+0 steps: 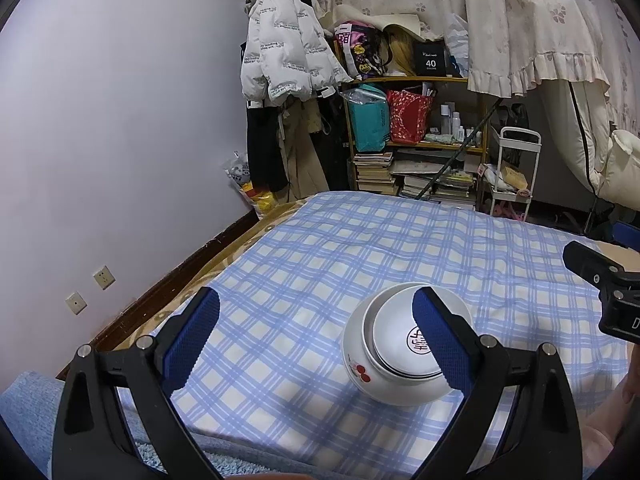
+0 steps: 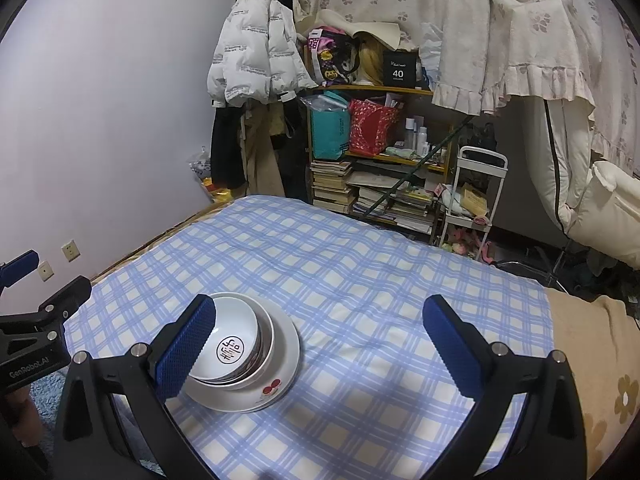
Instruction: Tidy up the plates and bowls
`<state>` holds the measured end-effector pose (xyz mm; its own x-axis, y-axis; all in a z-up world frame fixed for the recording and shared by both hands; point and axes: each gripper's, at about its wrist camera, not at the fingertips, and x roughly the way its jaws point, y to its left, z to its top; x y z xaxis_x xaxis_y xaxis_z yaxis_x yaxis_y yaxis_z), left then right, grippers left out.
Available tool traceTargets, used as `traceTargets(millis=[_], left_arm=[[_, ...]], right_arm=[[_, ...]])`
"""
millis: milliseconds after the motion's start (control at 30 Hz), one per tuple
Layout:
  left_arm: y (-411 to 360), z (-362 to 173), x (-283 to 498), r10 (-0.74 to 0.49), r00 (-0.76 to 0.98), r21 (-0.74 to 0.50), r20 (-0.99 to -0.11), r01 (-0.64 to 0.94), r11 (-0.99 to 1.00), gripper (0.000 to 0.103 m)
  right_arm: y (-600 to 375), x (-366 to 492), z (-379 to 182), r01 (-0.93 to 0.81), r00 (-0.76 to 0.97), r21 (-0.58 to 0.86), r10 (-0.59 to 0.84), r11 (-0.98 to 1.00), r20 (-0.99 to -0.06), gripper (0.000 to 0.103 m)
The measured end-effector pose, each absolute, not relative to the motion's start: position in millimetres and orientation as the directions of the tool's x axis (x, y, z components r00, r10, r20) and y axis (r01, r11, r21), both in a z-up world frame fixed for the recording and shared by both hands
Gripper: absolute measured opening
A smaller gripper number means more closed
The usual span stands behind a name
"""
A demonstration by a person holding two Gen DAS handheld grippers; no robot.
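A stack of white dishes stands on the blue checked cloth (image 1: 304, 264). In the right wrist view a white plate with a red cherry mark (image 2: 280, 376) carries nested white bowls, and the top bowl (image 2: 232, 344) has a black round character inside. The same stack (image 1: 400, 360) shows in the left wrist view behind the right finger. My left gripper (image 1: 316, 340) is open and empty, with the stack just right of its gap. My right gripper (image 2: 320, 344) is open and empty, with the stack beside its left finger (image 2: 188, 348).
A wall (image 1: 120, 120) with sockets runs along the left of the bed. Beyond the cloth stand a cluttered shelf (image 2: 376, 152) with books and bags, a hanging white jacket (image 2: 256, 40) and a small white cart (image 2: 472, 200). A beige flowered blanket (image 2: 592, 360) lies at the right.
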<state>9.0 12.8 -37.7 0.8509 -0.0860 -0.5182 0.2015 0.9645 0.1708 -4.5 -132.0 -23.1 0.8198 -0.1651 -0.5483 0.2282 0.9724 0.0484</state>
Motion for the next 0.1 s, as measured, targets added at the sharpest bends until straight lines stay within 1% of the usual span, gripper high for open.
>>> traceTargets(millis=[100], left_arm=[[12.2,-37.5,9.2,-0.089,0.851,0.17,-0.517,0.203,0.964,0.096]], right_arm=[[-132.2,-3.7,-23.6,0.229,0.819,0.046,-0.167,0.972,-0.55,0.103]])
